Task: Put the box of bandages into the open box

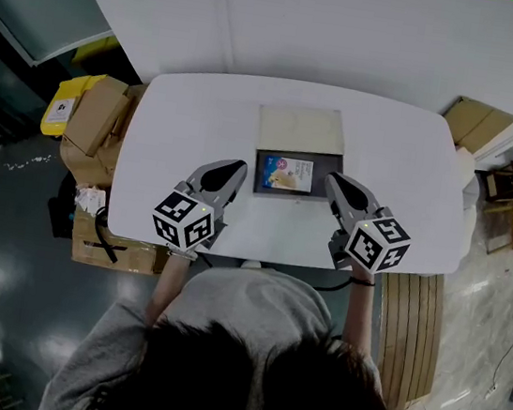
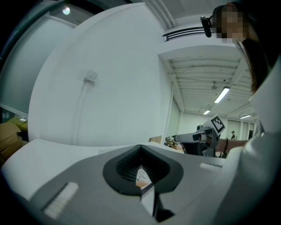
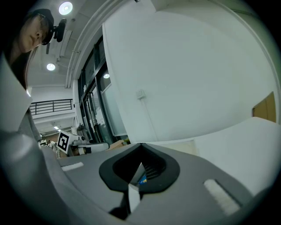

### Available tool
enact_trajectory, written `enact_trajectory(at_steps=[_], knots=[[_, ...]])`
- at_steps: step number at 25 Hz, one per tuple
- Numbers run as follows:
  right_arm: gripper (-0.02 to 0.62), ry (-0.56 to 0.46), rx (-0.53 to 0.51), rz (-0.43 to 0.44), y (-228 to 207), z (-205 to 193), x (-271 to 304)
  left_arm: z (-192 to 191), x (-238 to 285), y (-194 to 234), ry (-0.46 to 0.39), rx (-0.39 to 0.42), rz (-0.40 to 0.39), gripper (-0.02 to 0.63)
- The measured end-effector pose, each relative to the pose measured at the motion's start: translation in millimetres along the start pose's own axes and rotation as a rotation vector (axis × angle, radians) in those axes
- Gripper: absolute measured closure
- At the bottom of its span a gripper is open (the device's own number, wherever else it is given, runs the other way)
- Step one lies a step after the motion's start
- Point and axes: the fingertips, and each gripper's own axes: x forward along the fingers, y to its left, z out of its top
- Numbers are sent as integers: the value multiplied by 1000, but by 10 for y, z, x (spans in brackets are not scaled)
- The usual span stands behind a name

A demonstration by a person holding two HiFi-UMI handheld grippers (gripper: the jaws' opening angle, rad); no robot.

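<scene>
The left gripper point(image 1: 239, 167) has its jaws pressed together with nothing clamped between them. The left gripper view shows the two tips meeting, with only a sliver of printed card visible through the small gap behind them. The right gripper point(image 1: 332, 179) is also clenched tight on nothing, and a speck of blue print shows through its own gap. Each gripper carries a cube with square markers, the left cube point(image 1: 183, 219) and the right cube point(image 1: 379, 243), near the table's front edge. The person's hands hold them from below. The grippers angle inward toward each other, and their tips flank the open box point(image 1: 259, 173), one close beside each side wall. I cannot tell whether either tip touches it. The box of bandages point(image 1: 289, 173) lies flat inside the dark tray of the open box, printed face up. The pale lid point(image 1: 300, 128) is folded back flat behind the tray, toward the wall. All this sits in the middle of a white table point(image 1: 178, 122) with rounded corners. On the floor left of the table stand stacked cardboard boxes point(image 1: 93, 120) and a yellow bin point(image 1: 62, 106). To the right are a slatted wooden bench point(image 1: 405, 329) and a cardboard sheet point(image 1: 477, 121) leaning by the wall. The person's dark hair and grey shirt point(image 1: 223, 308) fill the lower part of the head view.
</scene>
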Motion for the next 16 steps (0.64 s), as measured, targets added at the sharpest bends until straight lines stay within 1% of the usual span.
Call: enact_trajectory(at_steps=[11, 16], knots=[[583, -27, -13, 5, -3, 46, -6, -18, 46, -24, 11, 4, -15, 612], [583, -30, -56, 9, 25, 76, 33, -8, 86, -16, 10, 3, -19, 612]])
